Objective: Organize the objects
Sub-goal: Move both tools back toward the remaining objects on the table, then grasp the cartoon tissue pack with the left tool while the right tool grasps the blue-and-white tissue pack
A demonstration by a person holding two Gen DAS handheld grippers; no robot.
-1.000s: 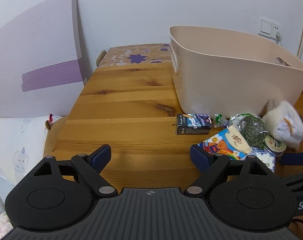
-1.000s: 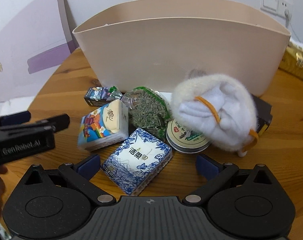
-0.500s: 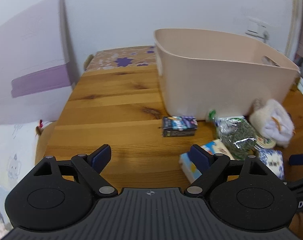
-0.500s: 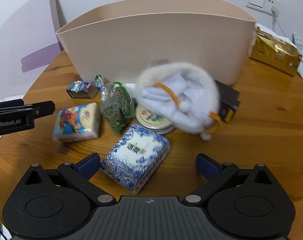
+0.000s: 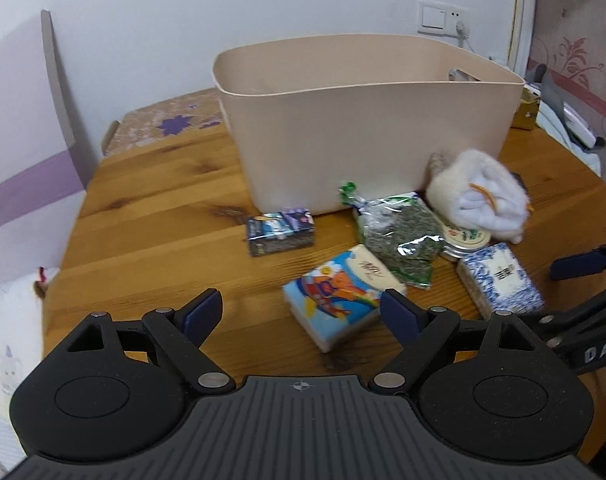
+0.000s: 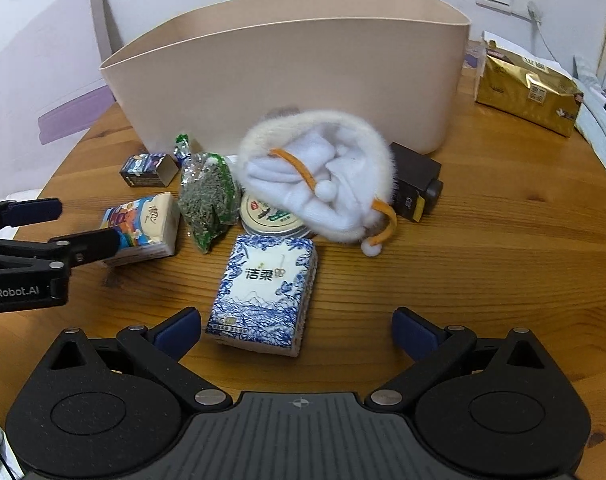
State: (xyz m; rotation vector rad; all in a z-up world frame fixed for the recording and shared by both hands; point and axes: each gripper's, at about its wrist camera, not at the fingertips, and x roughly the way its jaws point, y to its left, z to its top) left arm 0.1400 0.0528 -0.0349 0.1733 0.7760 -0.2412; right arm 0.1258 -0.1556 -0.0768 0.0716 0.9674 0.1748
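Note:
A beige tub (image 5: 367,120) (image 6: 295,76) stands on the wooden table. In front of it lie a small dark box (image 5: 281,232) (image 6: 147,170), a bag of green herbs (image 5: 399,240) (image 6: 209,200), a colourful tissue pack (image 5: 343,296) (image 6: 143,226), a blue-white tissue pack (image 5: 501,278) (image 6: 265,292), a round tin (image 5: 463,238) (image 6: 271,218), a white fluffy pouch (image 5: 479,196) (image 6: 319,180) and a black box (image 6: 415,184). My left gripper (image 5: 301,314) is open, just short of the colourful pack. My right gripper (image 6: 297,328) is open around the near end of the blue-white pack.
A gold packet (image 6: 527,88) lies right of the tub. A white and purple board (image 5: 23,160) leans on the wall at the left. A patterned box (image 5: 163,124) sits at the table's far left. The table edge (image 5: 51,280) drops off at the left.
My left gripper has swung right, so the pile of objects now lies ahead of it. My right gripper has shifted, bringing the blue-white pack between its open fingers.

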